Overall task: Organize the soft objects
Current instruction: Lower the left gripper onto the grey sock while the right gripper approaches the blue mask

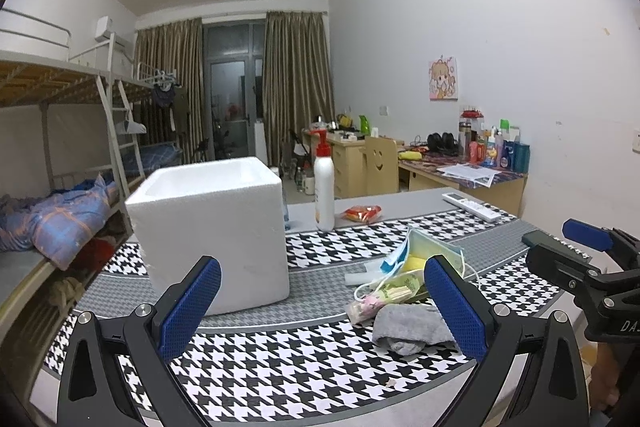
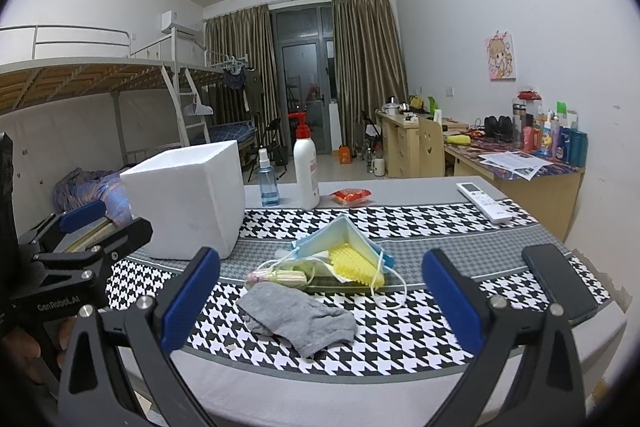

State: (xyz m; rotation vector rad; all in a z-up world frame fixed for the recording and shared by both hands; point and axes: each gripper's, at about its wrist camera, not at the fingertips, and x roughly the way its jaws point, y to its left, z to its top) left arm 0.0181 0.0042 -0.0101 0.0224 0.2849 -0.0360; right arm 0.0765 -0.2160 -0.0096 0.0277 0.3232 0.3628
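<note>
Houndstooth cloth (image 2: pixel 400 339) covers the table in front of me, black and white bands split by grey ones. I hold my left gripper (image 1: pixel 322 303) above its near edge with both blue pads spread wide and nothing between them. My right gripper (image 2: pixel 320 301) is likewise released, jaws wide apart and empty, hovering over the same edge; from the left wrist camera I see it at the far right of the frame (image 1: pixel 584 251).

Soft things lie in a loose heap at the middle of the cloth. Nearest to me is a crumpled grey sock (image 2: pixel 298 319), flat on the checks. Just behind it, touching, is a small bundle of pink and pale cotton swabs in a clear wrapper (image 2: pixel 280 277). Behind that a blue face mask (image 2: pixel 344 239) stands tented over a yellow ridged sponge (image 2: pixel 356 263), its white ear loops trailing toward me.

Left of the heap stands a white foam box (image 2: pixel 186 197), open at the top; I cannot see inside it. Behind it are a blue spray bottle (image 2: pixel 267 179), a white pump bottle with a red head (image 2: pixel 306 167) and a red snack packet (image 2: pixel 352 195). A white remote (image 2: pixel 484 201) lies at the far right, a black phone (image 2: pixel 560 281) nearer on the right.
</note>
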